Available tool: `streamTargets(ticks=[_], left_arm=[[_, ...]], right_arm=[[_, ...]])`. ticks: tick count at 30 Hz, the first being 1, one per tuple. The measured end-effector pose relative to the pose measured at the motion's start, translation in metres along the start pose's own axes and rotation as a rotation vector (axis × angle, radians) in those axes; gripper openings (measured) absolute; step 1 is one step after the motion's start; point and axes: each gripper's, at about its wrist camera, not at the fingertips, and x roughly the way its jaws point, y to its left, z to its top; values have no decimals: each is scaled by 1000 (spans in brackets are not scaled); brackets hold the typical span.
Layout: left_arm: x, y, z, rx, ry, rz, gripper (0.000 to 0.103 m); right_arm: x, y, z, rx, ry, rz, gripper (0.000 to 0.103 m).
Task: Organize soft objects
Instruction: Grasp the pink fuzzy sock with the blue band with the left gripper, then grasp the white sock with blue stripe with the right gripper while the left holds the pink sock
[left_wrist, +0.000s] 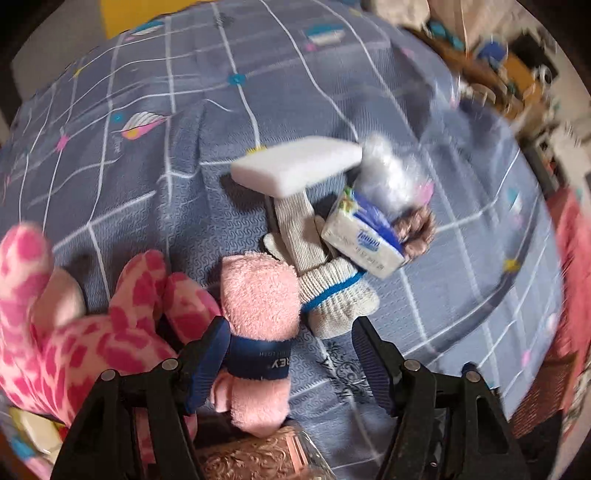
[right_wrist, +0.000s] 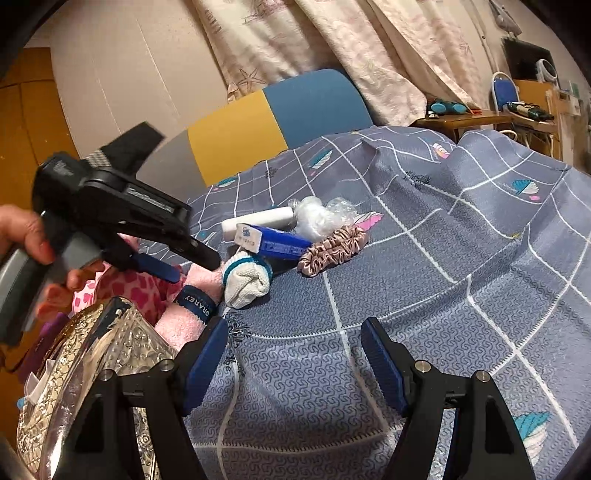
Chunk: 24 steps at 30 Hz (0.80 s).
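A rolled pink towel (left_wrist: 258, 314) with a navy band lies on the blue checked bedspread (left_wrist: 147, 206). My left gripper (left_wrist: 291, 321) is open and points down over it; the roll sits against the left finger, well clear of the right one. Beyond lie a white knit glove (left_wrist: 332, 291), a tissue pack (left_wrist: 365, 236), a white sponge (left_wrist: 295, 166), a crumpled plastic bag (left_wrist: 395, 177) and a pink scrunchie (left_wrist: 417, 229). From the right wrist view, a hand holds the left gripper (right_wrist: 192, 264) just above the towel (right_wrist: 177, 325). My right gripper (right_wrist: 293, 328) is open over bare cloth.
A pink spotted plush (left_wrist: 74, 314) lies left of the towel. A clear gold-patterned pouch (right_wrist: 92, 369) stands at the near left. A yellow and blue chair back (right_wrist: 277, 118), curtains and a cluttered wooden table (right_wrist: 461, 122) lie beyond the bed.
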Motion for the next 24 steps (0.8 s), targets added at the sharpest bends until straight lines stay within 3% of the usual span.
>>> streamTargets(ticks=[2,5,7,10,12,15,24], left_arm=[[9,-9,5,50,46,57,69],[23,-14,8,74,106,85,69],[31,-16,9,87,110,116,68],[41,-18,8,128,120,143,54],[40,-18,9,125,114,134,31],[39,-15,7,138,106,171,30],[18,7,2,70,24,93,26]], right_arm=[[2,-3,-1,14,7,8,75],[3,-8,-1,40,13,15,75],[5,-11,-2,58,20,17,75],[9,-14,-3,78,36,22,75],[10,-14,-5,88,45,20,75],[10,-15,-6,99,44,21,75],[9,-19,-8,135,47,19,75]])
